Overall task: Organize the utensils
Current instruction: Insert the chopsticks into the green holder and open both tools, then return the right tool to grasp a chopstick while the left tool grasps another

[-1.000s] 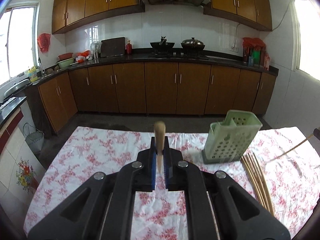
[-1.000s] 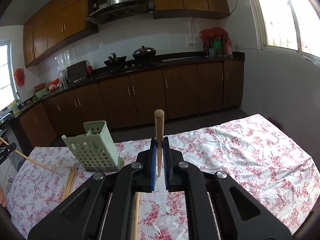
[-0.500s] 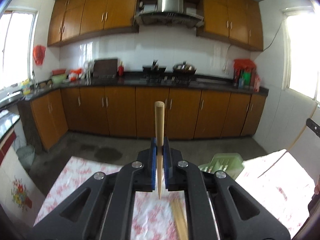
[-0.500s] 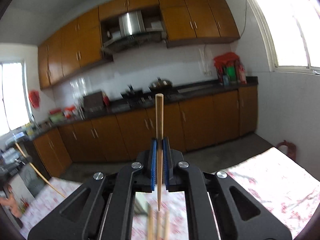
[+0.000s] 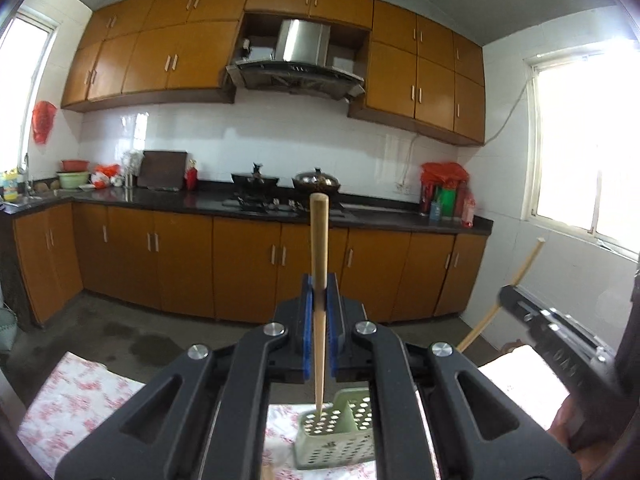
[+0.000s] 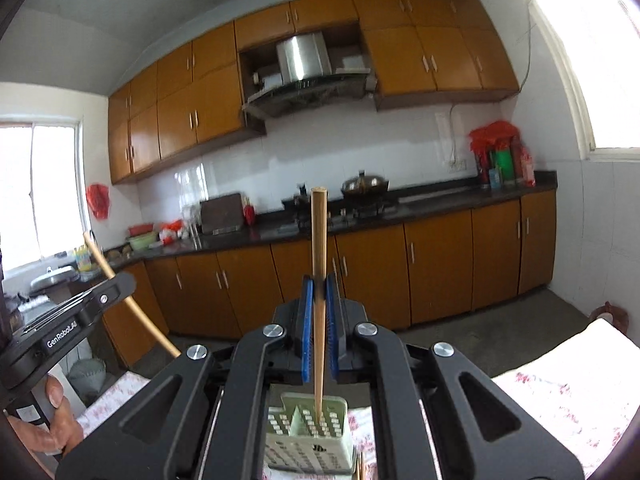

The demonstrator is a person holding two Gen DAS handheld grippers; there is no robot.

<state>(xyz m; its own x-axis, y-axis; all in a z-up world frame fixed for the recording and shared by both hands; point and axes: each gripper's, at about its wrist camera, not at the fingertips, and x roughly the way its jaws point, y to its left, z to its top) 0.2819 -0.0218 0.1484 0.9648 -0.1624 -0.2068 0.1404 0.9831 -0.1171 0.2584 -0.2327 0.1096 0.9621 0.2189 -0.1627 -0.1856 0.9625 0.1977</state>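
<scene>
My left gripper [image 5: 319,292] is shut on a wooden chopstick [image 5: 319,264] held upright, its lower tip just above the pale green perforated utensil holder [image 5: 340,436] below. My right gripper [image 6: 319,292] is shut on another upright chopstick [image 6: 319,264], its tip over the same green holder [image 6: 312,436]. Each gripper shows in the other's view: the right one at the right edge [image 5: 560,340], the left one at the left edge [image 6: 68,320], both with their chopsticks slanting up.
The holder stands on a table with a white and red floral cloth [image 5: 76,396], also in the right wrist view [image 6: 560,400]. More chopsticks lie beside the holder [image 6: 362,466]. Kitchen cabinets and a dark counter [image 5: 240,204] stand beyond.
Both grippers have lifted and tilted up, bringing their chopsticks from over the table to directly above the green holder. The grippers have come closer together.
</scene>
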